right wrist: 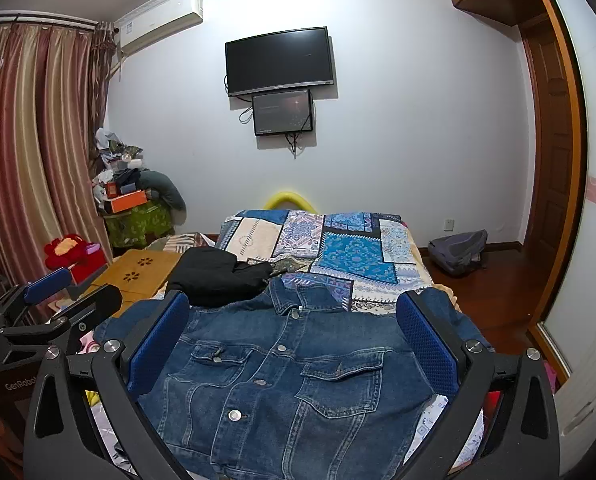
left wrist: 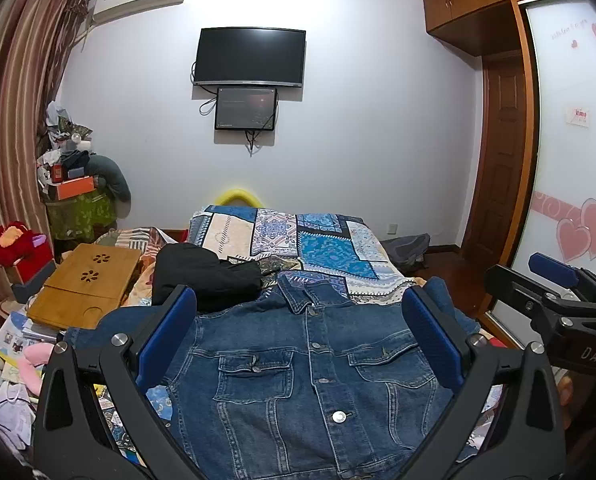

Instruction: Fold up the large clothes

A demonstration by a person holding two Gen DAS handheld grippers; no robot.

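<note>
A blue denim jacket [left wrist: 310, 380] lies front up and buttoned on the bed, collar toward the far wall; the right wrist view shows the same denim jacket [right wrist: 282, 384]. My left gripper [left wrist: 298, 316] hovers above its chest, jaws wide open, nothing between the blue pads. My right gripper [right wrist: 294, 316] also hangs open over the jacket, empty. In the left wrist view the right gripper [left wrist: 554, 276] shows at the right edge; the left gripper [right wrist: 46, 284] shows at the left edge of the right wrist view.
A black garment [left wrist: 206, 272] lies beyond the jacket's left shoulder on the patchwork blanket [left wrist: 330, 248]. A wooden lap tray [left wrist: 86, 284] sits at the left with clutter around it. A grey backpack [right wrist: 458, 252] rests on the floor right of the bed, near the wardrobe door [left wrist: 574, 140].
</note>
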